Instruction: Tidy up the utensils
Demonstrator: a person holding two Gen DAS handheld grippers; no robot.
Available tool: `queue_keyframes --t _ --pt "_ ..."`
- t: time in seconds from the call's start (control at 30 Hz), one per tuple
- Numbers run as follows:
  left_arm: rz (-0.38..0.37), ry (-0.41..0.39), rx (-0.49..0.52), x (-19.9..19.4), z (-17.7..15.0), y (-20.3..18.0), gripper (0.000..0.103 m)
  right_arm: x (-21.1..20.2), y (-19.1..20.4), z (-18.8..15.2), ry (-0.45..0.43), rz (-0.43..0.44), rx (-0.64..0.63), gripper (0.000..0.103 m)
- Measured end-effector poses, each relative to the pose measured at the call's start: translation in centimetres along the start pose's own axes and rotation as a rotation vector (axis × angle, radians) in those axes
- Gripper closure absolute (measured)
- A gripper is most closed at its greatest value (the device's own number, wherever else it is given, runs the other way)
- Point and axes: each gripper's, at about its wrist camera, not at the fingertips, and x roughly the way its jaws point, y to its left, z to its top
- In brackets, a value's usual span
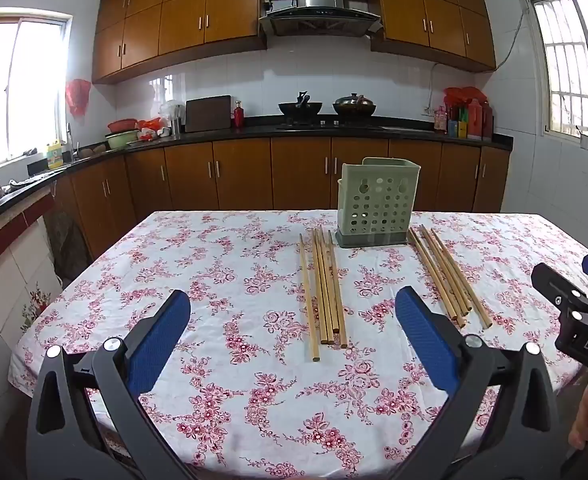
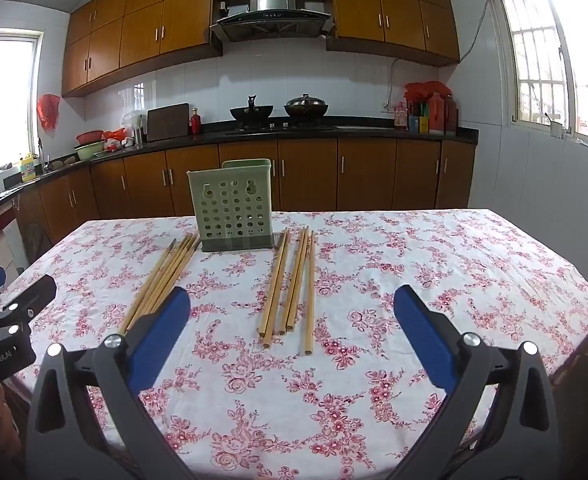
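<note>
A green perforated utensil holder (image 1: 377,202) stands upright on the floral table; it also shows in the right wrist view (image 2: 233,205). Two groups of wooden chopsticks lie flat in front of it: a left group (image 1: 325,290) (image 2: 161,280) and a right group (image 1: 448,276) (image 2: 291,286). My left gripper (image 1: 291,308) is open and empty, above the table short of the left group. My right gripper (image 2: 291,308) is open and empty, short of the right group. Each gripper appears at the other view's edge, the right one (image 1: 566,300) and the left one (image 2: 13,300).
The table (image 1: 229,264) has a white cloth with red flowers. Behind it run a black kitchen counter (image 1: 253,130) with wooden cabinets, a stove with two woks (image 1: 326,109), bottles and bowls. Windows are at both sides.
</note>
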Motion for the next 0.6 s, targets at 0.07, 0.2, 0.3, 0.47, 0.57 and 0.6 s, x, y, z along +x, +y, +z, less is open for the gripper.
queue_keyframes --t 0.07,0.2,0.3,0.47,0.57,0.6 --pt "-0.002 0.002 0.0 0.01 0.0 0.0 0.002 -0.03 0.01 0.02 0.0 0.0 0.0 0.004" --pt "-0.003 0.003 -0.001 0.01 0.01 -0.02 0.002 -0.04 0.0 0.06 0.001 0.002 0.002 0.004" --pt "-0.004 0.003 0.001 0.02 0.03 -0.14 0.002 -0.04 0.01 0.07 0.001 0.001 0.001 0.004" --pt "-0.002 0.003 -0.004 0.01 0.01 0.03 0.002 -0.01 0.02 0.08 0.0 0.0 0.001 0.004" --pt "-0.003 0.003 -0.004 0.01 0.0 0.02 0.002 0.0 0.04 0.07 0.0 0.0 0.0 0.004" --pt "-0.003 0.003 -0.004 0.0 0.01 0.02 0.002 0.01 0.05 0.07 0.001 0.0 0.0 0.004"
